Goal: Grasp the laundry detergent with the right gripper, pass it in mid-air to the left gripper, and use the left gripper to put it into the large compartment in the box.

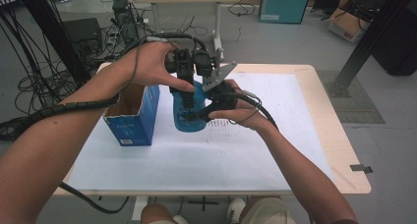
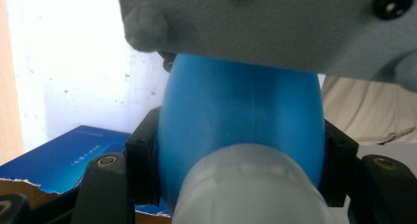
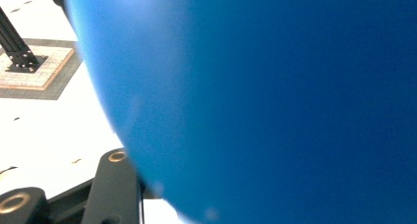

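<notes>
Together, both grippers clasp bottle (image 1: 191, 111).

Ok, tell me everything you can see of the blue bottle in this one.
The blue bottle looks like smooth, matte plastic with a rounded, egg-like body and a whitish ribbed cap. It is held over the white table sheet, right of the open blue carton. The left claw clamps its body from both sides near the cap; the right claw presses against its lower part, though its grip is unclear.
</notes>
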### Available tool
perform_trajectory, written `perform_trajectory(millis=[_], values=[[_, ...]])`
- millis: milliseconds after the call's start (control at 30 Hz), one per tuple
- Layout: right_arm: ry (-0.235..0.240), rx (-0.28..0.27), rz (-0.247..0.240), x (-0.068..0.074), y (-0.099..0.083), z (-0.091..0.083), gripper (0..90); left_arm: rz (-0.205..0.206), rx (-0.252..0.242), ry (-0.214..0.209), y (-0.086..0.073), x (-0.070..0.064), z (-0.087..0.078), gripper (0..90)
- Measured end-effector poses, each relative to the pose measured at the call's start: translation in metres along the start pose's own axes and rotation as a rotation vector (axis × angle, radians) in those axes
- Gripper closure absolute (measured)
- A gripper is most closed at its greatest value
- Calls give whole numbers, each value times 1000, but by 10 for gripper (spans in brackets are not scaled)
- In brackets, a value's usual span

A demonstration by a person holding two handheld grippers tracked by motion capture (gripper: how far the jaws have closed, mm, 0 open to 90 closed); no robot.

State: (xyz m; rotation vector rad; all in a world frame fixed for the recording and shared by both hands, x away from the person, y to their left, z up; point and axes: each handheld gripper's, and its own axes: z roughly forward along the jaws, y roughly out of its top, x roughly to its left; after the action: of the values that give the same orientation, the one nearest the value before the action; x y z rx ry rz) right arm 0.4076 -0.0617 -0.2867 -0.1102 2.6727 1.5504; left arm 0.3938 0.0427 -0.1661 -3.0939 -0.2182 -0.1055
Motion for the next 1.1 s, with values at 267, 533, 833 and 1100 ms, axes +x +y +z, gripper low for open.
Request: perform_trajectory(millis=[267, 533, 833, 1100], values=[[-2, -4, 2, 0, -2, -1, 431, 8, -6, 9, 2, 0, 0, 372], [-7, -11, -2, -1, -2, -3, 431, 7, -23, 6, 2, 0, 0, 372], [-3, -3, 10, 0, -2, -3, 431, 5, -8, 5, 3, -1, -1, 372], [8, -2, 14, 0, -3, -2, 428, -2, -23, -1, 1, 0, 1, 376]])
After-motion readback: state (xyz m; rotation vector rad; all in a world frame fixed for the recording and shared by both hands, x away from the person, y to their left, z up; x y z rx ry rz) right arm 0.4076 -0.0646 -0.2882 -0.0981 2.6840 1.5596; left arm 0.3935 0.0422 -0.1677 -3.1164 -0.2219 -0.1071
